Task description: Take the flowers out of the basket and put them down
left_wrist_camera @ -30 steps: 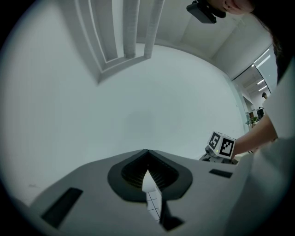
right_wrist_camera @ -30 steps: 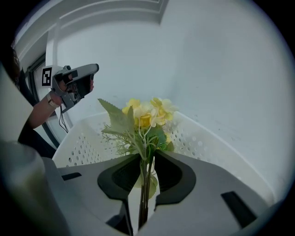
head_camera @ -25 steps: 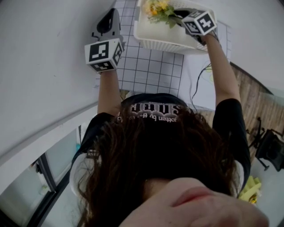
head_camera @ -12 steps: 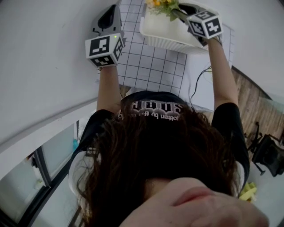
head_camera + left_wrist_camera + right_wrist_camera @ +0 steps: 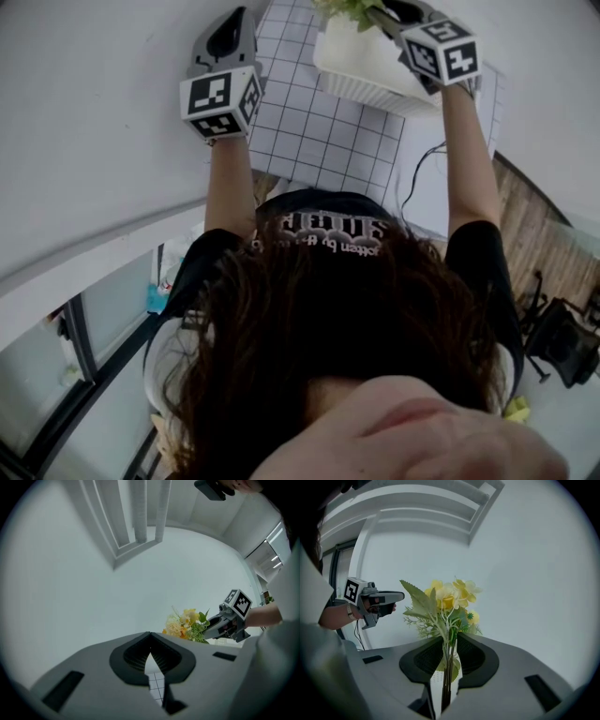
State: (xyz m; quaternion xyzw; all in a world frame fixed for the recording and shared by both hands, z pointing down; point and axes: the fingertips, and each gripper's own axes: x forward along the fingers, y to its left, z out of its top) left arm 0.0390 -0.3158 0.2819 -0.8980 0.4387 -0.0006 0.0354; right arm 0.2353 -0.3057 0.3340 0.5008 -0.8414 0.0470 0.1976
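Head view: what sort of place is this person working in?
Probably an indoor lab or recording room rather than a home: a white table with a gridded mat, plain white walls, and a wood-plank floor.

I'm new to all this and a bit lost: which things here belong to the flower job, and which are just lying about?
Part of the job: flowers, their stems pinched in the right tongs; white basket.
Just there: left tongs, holding nothing; grid mat.
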